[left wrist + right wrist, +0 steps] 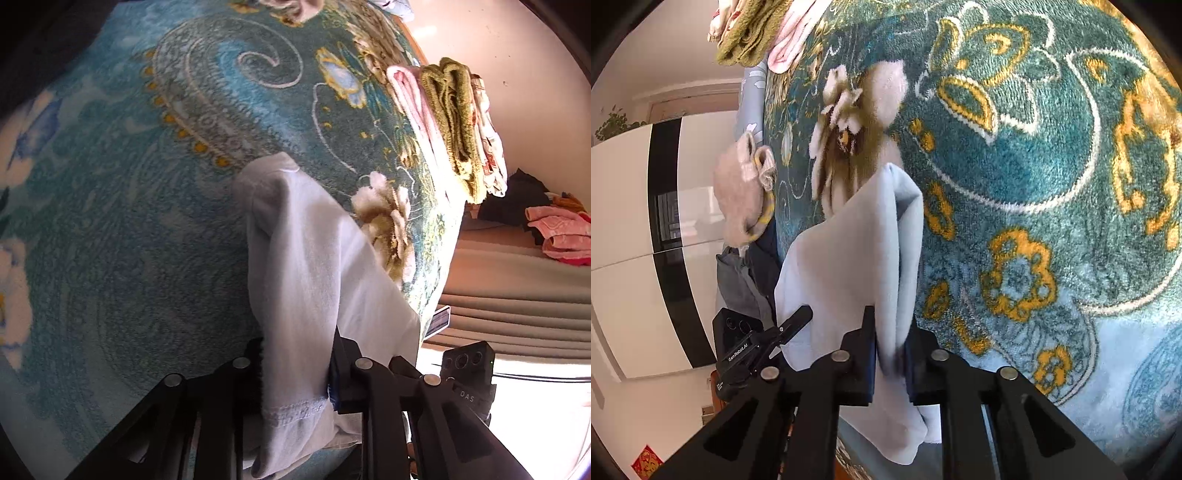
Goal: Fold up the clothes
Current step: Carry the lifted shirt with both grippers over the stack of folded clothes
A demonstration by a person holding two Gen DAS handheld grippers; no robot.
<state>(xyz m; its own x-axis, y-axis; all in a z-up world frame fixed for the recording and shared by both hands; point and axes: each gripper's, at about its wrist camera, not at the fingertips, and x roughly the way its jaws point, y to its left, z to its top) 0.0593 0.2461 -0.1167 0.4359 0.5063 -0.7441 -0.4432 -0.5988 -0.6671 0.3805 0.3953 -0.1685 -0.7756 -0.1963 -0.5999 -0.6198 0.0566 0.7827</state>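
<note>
Nearest in the left wrist view, the left gripper (pixel 295 373) is clenched on a pale blue cloth (pixel 306 266), with the stitched hem hanging just below the pads at 6 o'clock. The right gripper (pixel 890 354) is likewise clamped on the same cloth (pixel 857 251); a bunched fold runs between its fingers and a flap droops under them. In each view the other gripper's body shows just beside the cloth, so both hands hold it close together, one edge each.

Past the grips the cloth rises clear of the blanket (pixel 129 221) and ends in a rounded tip towards 12 o'clock; how much of it touches the blanket I cannot tell.

Farther off, at 2 o'clock in the left view, a folded pile (pixel 450 125) sits at the blanket's edge: pink, olive and a printed piece. Beyond that, at 3 o'clock, loose clothes (pixel 557 229) lie on a grey surface. In the right view a pinkish knit item (pixel 744 192) lies at the blanket's edge at 9 o'clock.

My read: the pick-up is done and the fold itself is just starting. Next, the hands likely need to draw apart to pull the cloth taut, then lay it flat on the blanket, keeping both edges pinched so the bunched fold does not slip.
</note>
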